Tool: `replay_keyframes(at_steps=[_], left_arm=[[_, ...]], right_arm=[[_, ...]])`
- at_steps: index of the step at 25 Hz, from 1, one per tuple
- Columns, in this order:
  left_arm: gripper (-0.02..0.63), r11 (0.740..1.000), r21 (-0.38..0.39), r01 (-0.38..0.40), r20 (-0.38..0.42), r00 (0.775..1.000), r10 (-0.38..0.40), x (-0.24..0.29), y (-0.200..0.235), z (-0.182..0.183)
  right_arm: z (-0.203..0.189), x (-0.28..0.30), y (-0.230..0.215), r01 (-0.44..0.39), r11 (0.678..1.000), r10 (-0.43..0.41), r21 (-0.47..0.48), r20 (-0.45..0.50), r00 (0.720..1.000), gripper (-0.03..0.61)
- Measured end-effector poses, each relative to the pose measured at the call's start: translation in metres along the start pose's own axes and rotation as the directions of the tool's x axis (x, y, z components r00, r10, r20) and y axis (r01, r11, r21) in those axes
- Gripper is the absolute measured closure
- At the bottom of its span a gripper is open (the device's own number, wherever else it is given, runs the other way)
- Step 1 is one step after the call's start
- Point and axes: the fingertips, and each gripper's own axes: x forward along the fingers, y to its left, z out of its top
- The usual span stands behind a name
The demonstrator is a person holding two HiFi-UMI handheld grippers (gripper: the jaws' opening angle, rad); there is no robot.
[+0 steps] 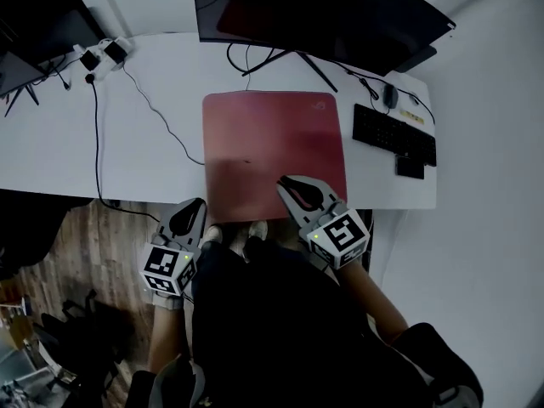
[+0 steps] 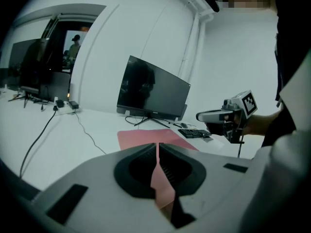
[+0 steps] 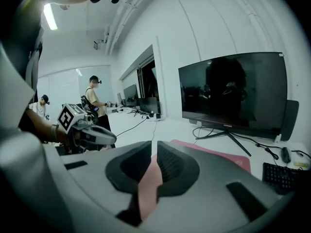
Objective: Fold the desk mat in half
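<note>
A red desk mat (image 1: 272, 134) lies on the white desk (image 1: 127, 143) in front of the monitor. Its near part looks darker and raised off the desk edge. My left gripper (image 1: 197, 204) is at the mat's near left corner, shut on the mat's edge. In the left gripper view a pink strip of mat (image 2: 163, 183) runs between the closed jaws (image 2: 158, 144). My right gripper (image 1: 285, 181) is over the mat's near right part, also shut on it. The right gripper view shows mat (image 3: 148, 183) pinched in its jaws (image 3: 153, 142).
A large monitor (image 1: 323, 11) stands behind the mat. A black keyboard (image 1: 393, 138) and mouse (image 1: 390, 96) lie to its right. A power strip (image 1: 102, 56) with a cable (image 1: 153, 113) is at the far left. Wooden floor (image 1: 93, 236) shows below the desk edge. People stand in the background (image 3: 95, 103).
</note>
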Motion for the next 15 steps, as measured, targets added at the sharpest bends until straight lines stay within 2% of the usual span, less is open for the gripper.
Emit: replay_keyframes(at_steps=[6, 11, 15], left_arm=[[0.603, 0.993, -0.071, -0.095, -0.018, 0.995, 0.094, -0.007, 0.012, -0.040], [0.601, 0.982, -0.120, -0.144, -0.048, 0.989, 0.139, -0.008, 0.021, -0.073], [0.586, 0.977, -0.128, -0.171, -0.074, 0.984, 0.162, -0.005, 0.026, -0.096]], right_arm=[[-0.007, 0.013, 0.010, -0.082, 0.996, 0.081, -0.038, -0.031, 0.996, 0.537], [-0.020, 0.018, 0.016, -0.120, 0.992, 0.117, -0.045, -0.070, 0.991, 0.537], [-0.028, 0.022, 0.018, -0.140, 0.989, 0.135, -0.056, -0.091, 0.987, 0.537]])
